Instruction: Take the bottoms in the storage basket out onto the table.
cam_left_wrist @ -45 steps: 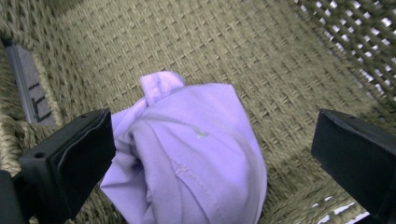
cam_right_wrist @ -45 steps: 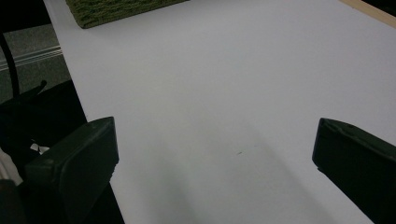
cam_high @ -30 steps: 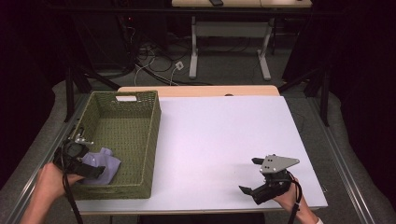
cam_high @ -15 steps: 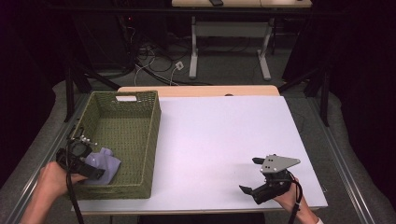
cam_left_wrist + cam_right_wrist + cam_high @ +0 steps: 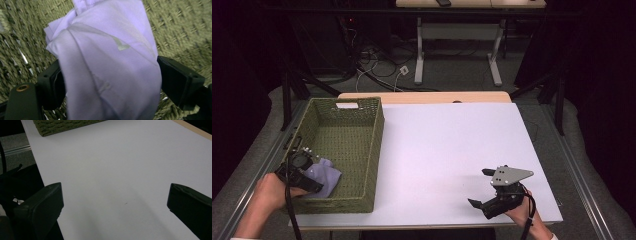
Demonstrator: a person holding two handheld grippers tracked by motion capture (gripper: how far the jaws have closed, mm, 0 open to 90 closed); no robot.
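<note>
Left gripper (image 5: 314, 175) reaches into near end of green woven basket (image 5: 362, 150), jaws just closing, pads pressing both sides of bunched lilac cloth (image 5: 107, 65) on basket floor. Right gripper (image 5: 479, 189) rests on white table (image 5: 447, 145), jaws wide apart, empty.

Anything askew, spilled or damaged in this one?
Nothing stands out. The lilac cloth lies bunched in the near corner of the green basket, between the left gripper's jaws, which have just been closing on it. The right gripper rests open on the white table.
</note>
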